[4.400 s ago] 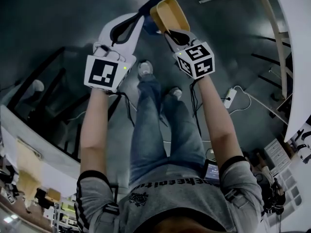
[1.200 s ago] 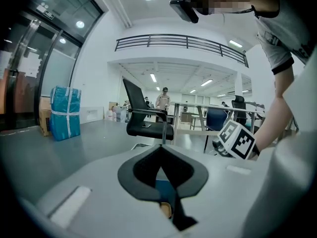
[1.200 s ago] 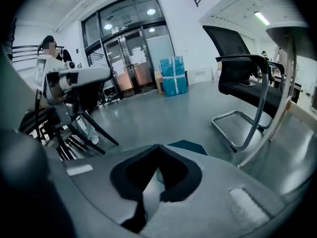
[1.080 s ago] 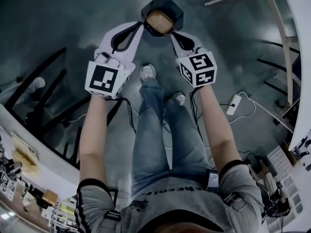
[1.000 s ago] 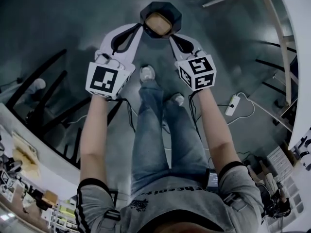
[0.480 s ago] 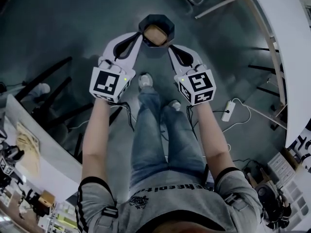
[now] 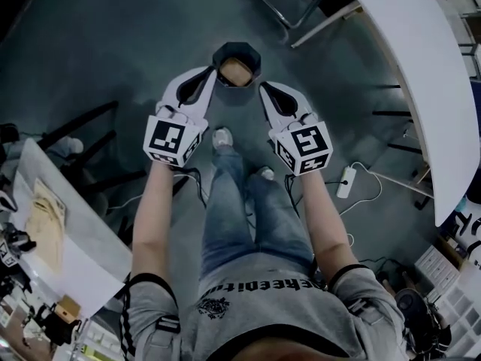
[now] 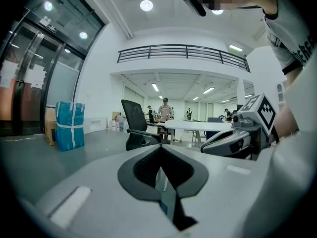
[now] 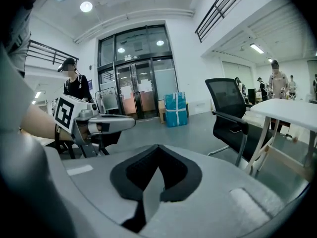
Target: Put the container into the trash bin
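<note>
In the head view a dark trash bin point(image 7: 237, 64) stands on the grey floor ahead of the person's feet. The tan container point(image 7: 235, 72) lies inside it. My left gripper point(image 7: 213, 78) is just left of the bin's near rim, and my right gripper point(image 7: 262, 90) is just right of it. Both are shut with nothing between the jaws. The left gripper view shows its jaws point(image 8: 160, 150) closed on each other, with the right gripper point(image 8: 233, 140) beside them. In the right gripper view my jaws point(image 9: 157, 150) are also closed. Neither gripper view shows the bin.
A white table point(image 7: 409, 74) curves along the right, with chair legs point(image 7: 285, 6) beyond the bin. A power strip point(image 7: 344, 180) and cable lie on the floor at right. A desk point(image 7: 68, 239) and black chair bases point(image 7: 83, 126) stand at left. An office chair point(image 9: 233, 113) and blue package point(image 9: 176, 109) stand further off.
Earlier my right gripper held the container up over the bin. Now the container lies in the bin, released. Both grippers and the view have drawn back from the bin.
</note>
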{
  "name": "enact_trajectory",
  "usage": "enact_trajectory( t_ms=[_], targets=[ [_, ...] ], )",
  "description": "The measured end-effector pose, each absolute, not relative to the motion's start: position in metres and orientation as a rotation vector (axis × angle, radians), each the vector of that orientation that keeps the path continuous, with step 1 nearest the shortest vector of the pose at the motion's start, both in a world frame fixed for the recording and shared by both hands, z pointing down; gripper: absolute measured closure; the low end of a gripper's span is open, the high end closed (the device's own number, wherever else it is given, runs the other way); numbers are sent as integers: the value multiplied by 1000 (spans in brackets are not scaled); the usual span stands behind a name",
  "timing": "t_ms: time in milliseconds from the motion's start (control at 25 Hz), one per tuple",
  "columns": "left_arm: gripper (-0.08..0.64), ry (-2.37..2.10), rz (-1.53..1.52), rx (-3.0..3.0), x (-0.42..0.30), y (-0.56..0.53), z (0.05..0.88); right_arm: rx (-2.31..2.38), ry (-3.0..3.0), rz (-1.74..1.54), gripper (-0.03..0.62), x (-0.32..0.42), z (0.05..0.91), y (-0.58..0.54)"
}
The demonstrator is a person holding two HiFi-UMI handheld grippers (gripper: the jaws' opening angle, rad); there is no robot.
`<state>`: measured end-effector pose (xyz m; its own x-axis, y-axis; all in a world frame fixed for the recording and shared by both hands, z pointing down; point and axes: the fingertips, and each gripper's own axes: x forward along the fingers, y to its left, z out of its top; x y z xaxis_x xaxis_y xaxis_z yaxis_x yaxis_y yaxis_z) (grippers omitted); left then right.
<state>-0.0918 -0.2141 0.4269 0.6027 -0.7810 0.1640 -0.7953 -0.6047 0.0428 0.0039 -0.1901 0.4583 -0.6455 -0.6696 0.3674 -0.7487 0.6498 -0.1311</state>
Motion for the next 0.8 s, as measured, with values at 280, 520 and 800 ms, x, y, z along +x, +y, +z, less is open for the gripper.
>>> enact_trajectory(
  t_ms=[280, 520, 800],
  targets=[
    [541, -1386, 168, 2715, -90, -204, 395, 1148, -2614, 353, 591, 13, 418, -178],
    [541, -1414, 161, 2722, -89, -194, 369, 1136, -2641, 304, 591, 13, 387, -168],
    [541, -1449, 144, 2735, -87, -176, 335, 1120, -2686, 264, 591, 10, 349, -149]
  ],
)
